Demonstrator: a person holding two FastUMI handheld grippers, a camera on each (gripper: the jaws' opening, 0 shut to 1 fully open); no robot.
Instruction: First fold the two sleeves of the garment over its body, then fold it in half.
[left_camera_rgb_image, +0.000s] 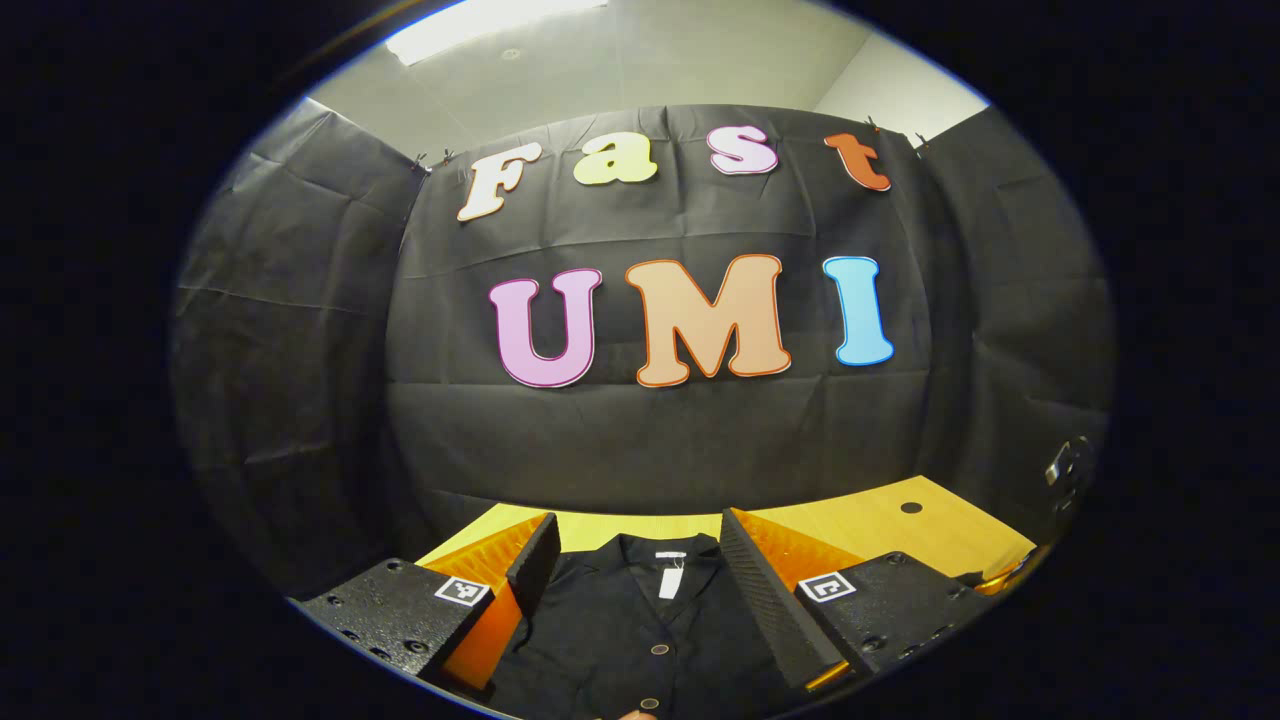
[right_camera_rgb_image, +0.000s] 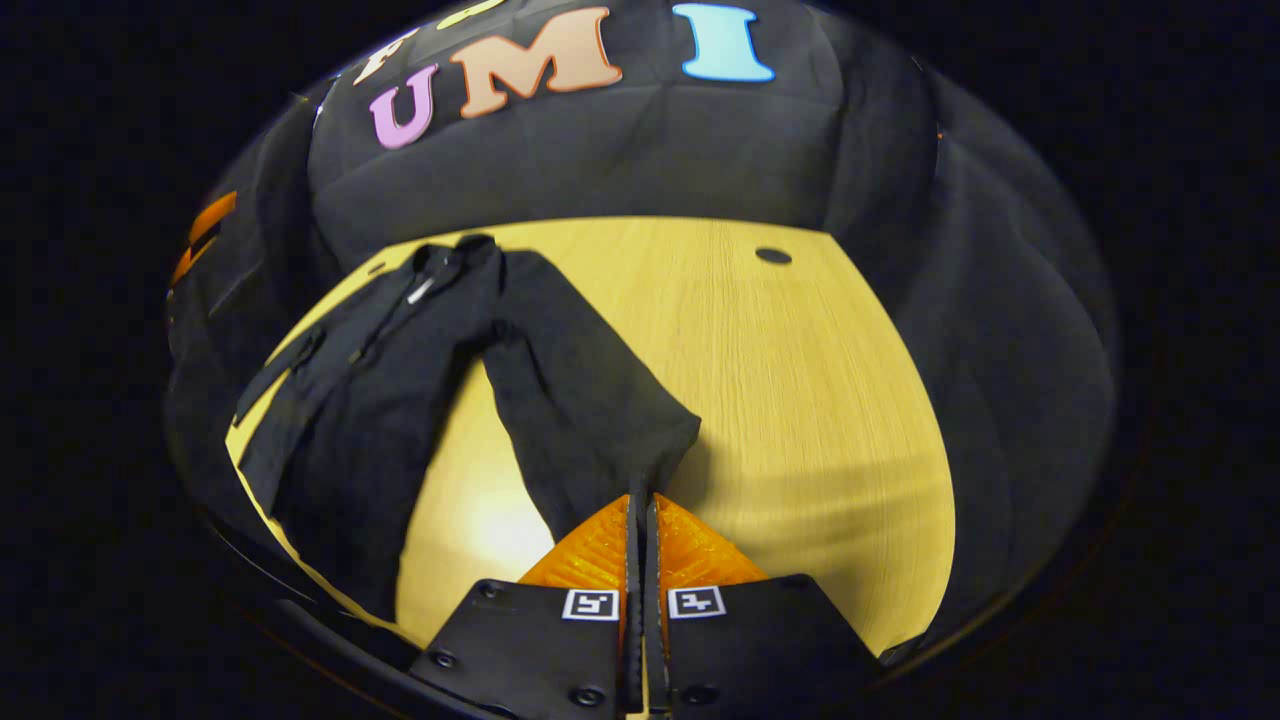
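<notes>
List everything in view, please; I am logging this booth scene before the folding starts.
Black button-front garment: one, black, spread on the table, one sleeve stretched toward the right tool.
Light wooden table: one, yellowish wood, under the garment.
Round hole: one, dark, far part of the table.
Black cloth wall: behind the table.
Left tool: one, open, above the garment's collar.
Right tool: one, shut on the sleeve's end.
</notes>
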